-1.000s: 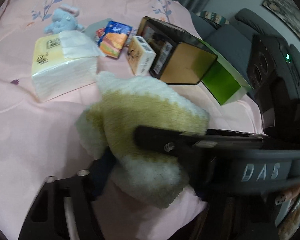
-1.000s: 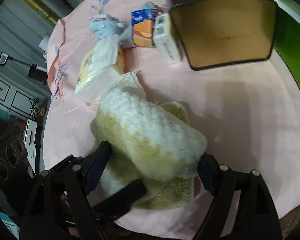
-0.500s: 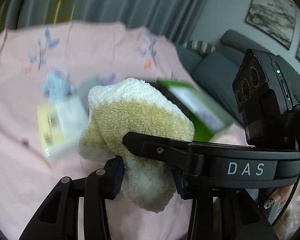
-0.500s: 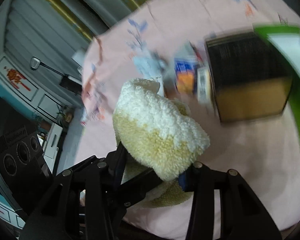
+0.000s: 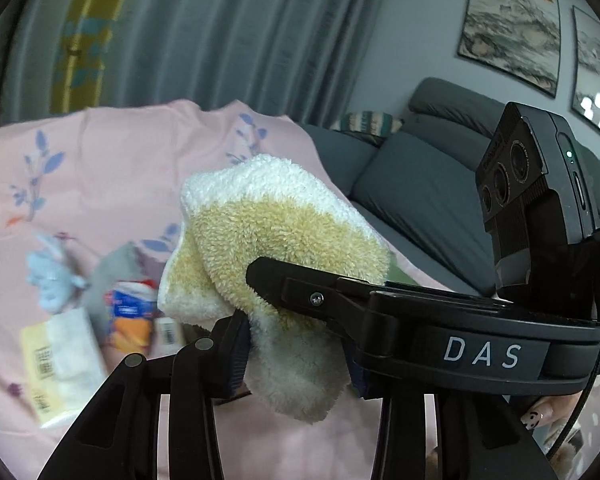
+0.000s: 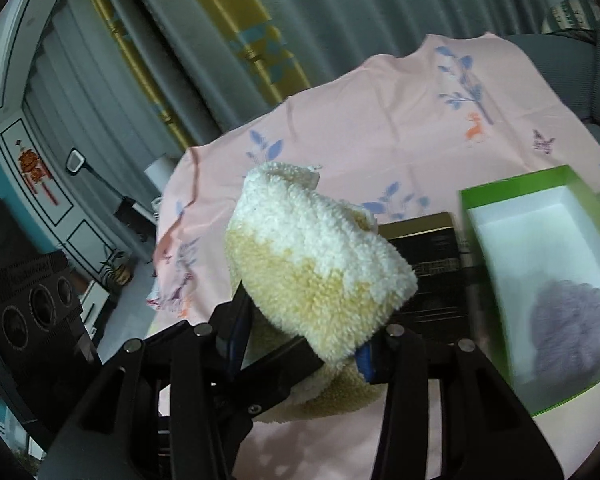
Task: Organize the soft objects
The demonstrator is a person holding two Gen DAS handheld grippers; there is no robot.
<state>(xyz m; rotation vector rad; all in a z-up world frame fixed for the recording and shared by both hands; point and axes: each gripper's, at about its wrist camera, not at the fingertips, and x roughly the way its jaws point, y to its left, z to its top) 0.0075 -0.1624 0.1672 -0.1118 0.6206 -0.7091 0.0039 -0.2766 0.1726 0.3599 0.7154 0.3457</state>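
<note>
Both tongs, left (image 5: 296,344) and right (image 6: 304,332), clamped on the fluffy cream-and-yellow towel (image 6: 316,264), lifted clear above the pink-clothed bench (image 6: 400,120), just beside the green box (image 6: 516,192), likely for dropping in.

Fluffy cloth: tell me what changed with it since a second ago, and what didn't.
The cloth went from lying on the pink sheet to hanging in the air: both grippers, left and right, closed on it and lifted it together. Each view now looks up toward the curtains. The green box, dark box, tissue pack and blue plush stayed put.
</note>
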